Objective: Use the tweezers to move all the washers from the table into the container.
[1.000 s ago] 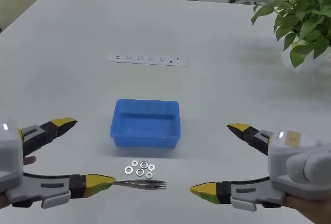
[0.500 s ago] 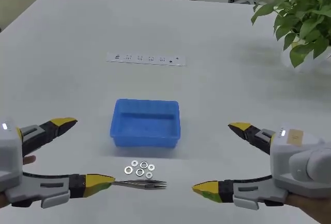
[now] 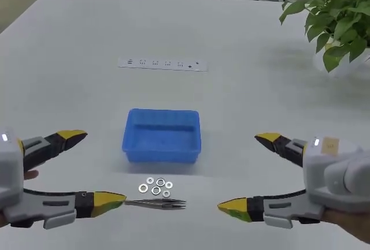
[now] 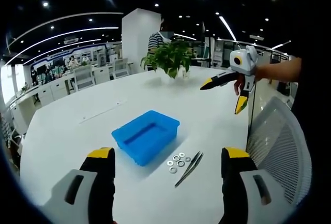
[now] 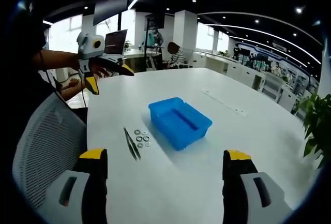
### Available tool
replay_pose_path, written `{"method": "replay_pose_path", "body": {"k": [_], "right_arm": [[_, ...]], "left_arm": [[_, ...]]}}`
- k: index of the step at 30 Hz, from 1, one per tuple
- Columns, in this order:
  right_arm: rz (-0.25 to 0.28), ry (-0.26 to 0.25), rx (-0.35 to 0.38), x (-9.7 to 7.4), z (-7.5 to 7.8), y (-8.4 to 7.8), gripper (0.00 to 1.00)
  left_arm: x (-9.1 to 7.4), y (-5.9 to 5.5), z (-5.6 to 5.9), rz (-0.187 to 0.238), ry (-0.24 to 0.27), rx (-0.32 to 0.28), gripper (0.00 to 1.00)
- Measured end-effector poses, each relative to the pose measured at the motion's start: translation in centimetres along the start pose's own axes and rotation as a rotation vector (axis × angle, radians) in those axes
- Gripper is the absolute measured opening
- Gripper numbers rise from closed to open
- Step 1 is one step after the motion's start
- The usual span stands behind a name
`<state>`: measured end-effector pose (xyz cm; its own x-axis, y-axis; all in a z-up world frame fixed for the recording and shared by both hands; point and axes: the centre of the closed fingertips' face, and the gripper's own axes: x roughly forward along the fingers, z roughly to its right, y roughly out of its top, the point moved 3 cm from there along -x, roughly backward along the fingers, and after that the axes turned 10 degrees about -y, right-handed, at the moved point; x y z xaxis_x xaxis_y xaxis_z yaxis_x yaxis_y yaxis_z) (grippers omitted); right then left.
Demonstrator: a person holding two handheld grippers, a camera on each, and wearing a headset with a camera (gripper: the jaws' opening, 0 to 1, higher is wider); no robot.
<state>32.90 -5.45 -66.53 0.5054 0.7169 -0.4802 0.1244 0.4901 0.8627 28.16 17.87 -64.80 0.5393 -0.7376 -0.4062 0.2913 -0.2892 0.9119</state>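
The tweezers (image 3: 156, 203) lie flat on the surface (image 3: 231, 88), on the person's side of the blue container (image 3: 162, 113). Their long axis runs left to right, roughly parallel to the container's near wall. Between that wall and the tweezers sits the small cluster of washers (image 3: 156, 187), close together and just beside the tweezers. None is in the container, which looks empty, so the task has not yet started.

Both sets of jaws are spread wide and hold nothing. The left gripper (image 3: 99, 167) is on the container's left. Its lower jaw points along the line of the tweezers, with the yellow tip just short of their left end. The right gripper (image 3: 243, 172) mirrors it on the container's right, but its lower tip stands clearly apart from the tweezers' right end. By that reading the left gripper is the nearer one.

The tweezers lie end-on to both sets of jaws, not crosswise. A grasp would probably need the hand to turn so the jaws close across the thin body rather than along it. The two arms of the tweezers seem to spread toward the right end, which would put the joined end by the left gripper, though they are too small to be sure.
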Motion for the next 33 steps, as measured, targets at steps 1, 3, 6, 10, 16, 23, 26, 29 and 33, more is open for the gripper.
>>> {"method": "replay_pose_path", "body": {"k": [1, 3, 6, 10, 16, 23, 26, 29, 33], "right_arm": [[0.000, 0.004, -0.003, 0.0, 0.0, 0.1, 0.92], [-0.001, 0.012, -0.011, 0.0, 0.1, 0.2, 0.91], [-0.001, 0.028, -0.034, 0.1, 0.1, 0.5, 0.89], [0.003, 0.053, -0.058, 0.4, 0.2, 0.9, 0.85], [-0.007, 0.102, -0.100, 1.1, -0.2, 1.3, 0.80], [-0.021, 0.172, -0.158, 2.1, -0.9, 1.5, 0.73], [-0.031, 0.191, -0.190, 2.6, -1.1, 1.3, 0.69], [-0.036, 0.218, -0.221, 3.0, -1.5, 1.3, 0.66], [-0.047, 0.252, -0.251, 3.8, -2.0, 1.3, 0.60]], "left_arm": [[0.0, 0.0, 0.0, -0.006, -0.006, 0.006, 0.89], [0.0, 0.1, -0.1, -0.014, -0.015, 0.018, 0.89], [-0.1, 0.2, -0.3, -0.029, -0.030, 0.034, 0.87], [-0.2, 0.2, -0.5, -0.052, -0.048, 0.055, 0.83], [0.0, -0.2, -0.5, -0.096, -0.094, 0.080, 0.75], [0.7, -1.0, -0.3, -0.166, -0.156, 0.122, 0.63], [1.0, -1.3, -0.5, -0.187, -0.167, 0.138, 0.60], [1.3, -1.7, -0.6, -0.209, -0.180, 0.152, 0.57], [1.7, -2.3, -0.6, -0.252, -0.204, 0.175, 0.53]]}}
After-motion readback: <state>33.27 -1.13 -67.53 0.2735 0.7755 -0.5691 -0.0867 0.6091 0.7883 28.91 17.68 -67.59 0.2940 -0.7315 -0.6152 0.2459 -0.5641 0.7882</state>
